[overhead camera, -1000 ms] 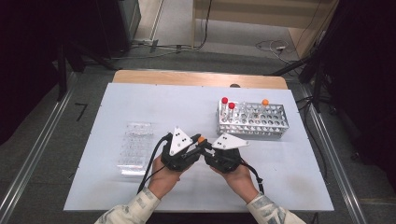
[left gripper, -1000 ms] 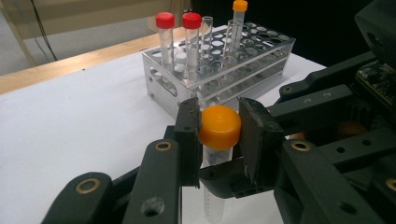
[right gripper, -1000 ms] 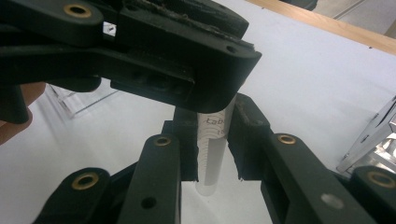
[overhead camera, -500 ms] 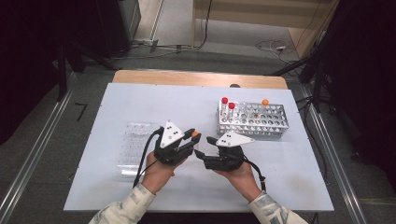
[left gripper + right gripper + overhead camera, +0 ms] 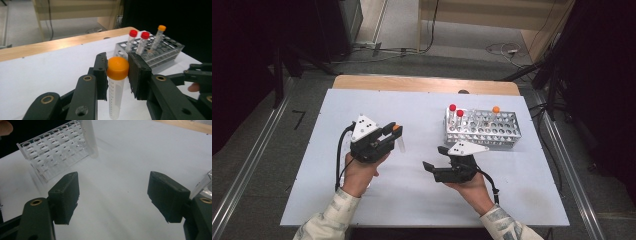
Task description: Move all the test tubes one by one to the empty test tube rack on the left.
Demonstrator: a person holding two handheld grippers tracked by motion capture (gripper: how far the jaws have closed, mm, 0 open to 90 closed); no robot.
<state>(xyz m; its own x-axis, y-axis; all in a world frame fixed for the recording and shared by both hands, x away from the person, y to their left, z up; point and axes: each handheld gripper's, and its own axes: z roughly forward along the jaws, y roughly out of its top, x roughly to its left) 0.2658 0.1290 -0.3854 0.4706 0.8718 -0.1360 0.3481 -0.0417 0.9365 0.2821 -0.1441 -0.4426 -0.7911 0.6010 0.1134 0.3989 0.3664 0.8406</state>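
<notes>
Now the left gripper [image 5: 117, 72] pinches the clear plastic tube [image 5: 115, 96] only at its orange cap [image 5: 117, 68], above the white tabletop's [image 5: 422, 115] left half; it could swing or slip. The right gripper [image 5: 113, 197], jaws just opened wide, is empty.

No lettering is legible; the orange-capped tube [image 5: 115, 87] bears printed graduation marks, too small to read

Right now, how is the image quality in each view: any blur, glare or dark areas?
High view: table evenly lit, surroundings dark, slightly soft. Left gripper view: the orange-capped tube is sharp, the metal rack softer against black. Right gripper view: the white table glares, and the clear rack looks washed out.
</notes>
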